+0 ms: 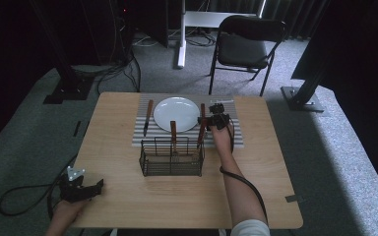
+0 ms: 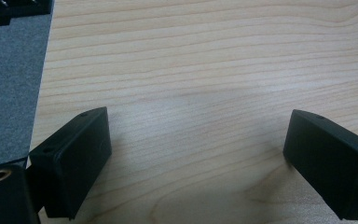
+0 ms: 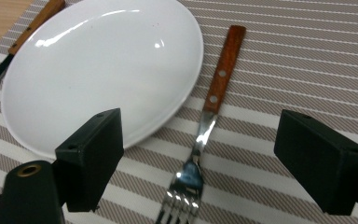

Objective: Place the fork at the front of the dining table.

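both tongs gape — right tongs over fork (untouched).

Plate: plain glossy white. Placemat: grey-brown and white stripes, fine diagonal weave inside darker bands. Fork: reddish-brown wooden handle with two pale rivets, shiny silver tines. Knife: brown wooden handle, dark blade. Basket: black wire mesh, brown-handled utensil standing inside. Bench: pale wood, wavy grain. Right tongs: matt black. Left tongs: matt black, grey plate on top. Carpet: grey. Chair: black.
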`<state>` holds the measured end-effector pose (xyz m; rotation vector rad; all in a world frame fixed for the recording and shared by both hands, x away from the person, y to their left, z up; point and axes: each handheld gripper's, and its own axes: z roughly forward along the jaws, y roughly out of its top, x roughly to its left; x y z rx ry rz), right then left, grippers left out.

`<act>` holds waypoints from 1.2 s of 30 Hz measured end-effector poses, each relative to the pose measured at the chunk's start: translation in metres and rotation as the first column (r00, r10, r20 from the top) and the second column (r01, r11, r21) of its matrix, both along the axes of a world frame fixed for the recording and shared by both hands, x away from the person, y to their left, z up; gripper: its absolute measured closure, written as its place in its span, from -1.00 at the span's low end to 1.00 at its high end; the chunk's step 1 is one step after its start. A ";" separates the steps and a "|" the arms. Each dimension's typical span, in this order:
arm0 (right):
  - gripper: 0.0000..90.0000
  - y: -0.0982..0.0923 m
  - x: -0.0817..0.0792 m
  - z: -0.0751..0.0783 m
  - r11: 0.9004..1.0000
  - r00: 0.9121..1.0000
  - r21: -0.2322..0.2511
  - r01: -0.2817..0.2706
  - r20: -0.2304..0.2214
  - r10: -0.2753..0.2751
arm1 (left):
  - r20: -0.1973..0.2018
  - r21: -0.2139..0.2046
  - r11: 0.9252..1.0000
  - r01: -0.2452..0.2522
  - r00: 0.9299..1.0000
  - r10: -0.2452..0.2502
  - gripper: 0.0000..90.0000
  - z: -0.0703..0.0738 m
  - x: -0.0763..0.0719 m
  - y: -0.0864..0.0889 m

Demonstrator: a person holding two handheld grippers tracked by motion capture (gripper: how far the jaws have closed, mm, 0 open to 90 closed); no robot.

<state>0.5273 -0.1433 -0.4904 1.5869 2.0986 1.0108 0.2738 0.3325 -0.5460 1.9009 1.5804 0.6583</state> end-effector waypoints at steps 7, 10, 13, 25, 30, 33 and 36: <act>-0.66 -0.011 -0.013 -0.001 1.000 1.000 0.020 0.001 0.011 -0.001 | 0.000 0.000 1.000 0.000 1.000 0.000 -0.84 0.000 0.000 0.000; -0.66 -0.015 -0.017 -0.002 1.000 1.000 0.023 0.001 0.011 -0.002 | 0.000 0.000 1.000 0.000 1.000 0.000 -0.84 0.000 0.000 0.000; -0.66 -0.018 -0.021 -0.003 0.999 1.000 0.034 0.001 0.010 -0.001 | 0.000 0.000 1.000 0.000 1.000 0.000 -0.84 0.000 0.000 0.000; -0.66 -0.026 -0.043 -0.007 0.998 1.000 0.054 -0.010 0.016 0.009 | 0.000 0.000 1.000 0.000 1.000 0.000 -0.84 0.000 0.000 0.000; -0.66 -0.028 -0.050 -0.012 0.999 1.000 0.050 -0.014 0.011 0.014 | 0.000 0.000 1.000 0.001 1.000 -0.001 -0.84 0.000 0.000 0.000; -0.66 -0.033 -0.057 -0.016 0.999 1.000 0.045 -0.013 0.014 0.013 | 0.000 0.000 1.000 0.000 1.000 0.000 -0.84 0.000 0.000 0.000; -0.66 -0.037 -0.062 -0.018 0.999 1.000 0.050 -0.004 0.012 0.003 | 0.000 0.000 1.000 0.001 1.000 -0.001 -0.84 0.000 0.000 0.000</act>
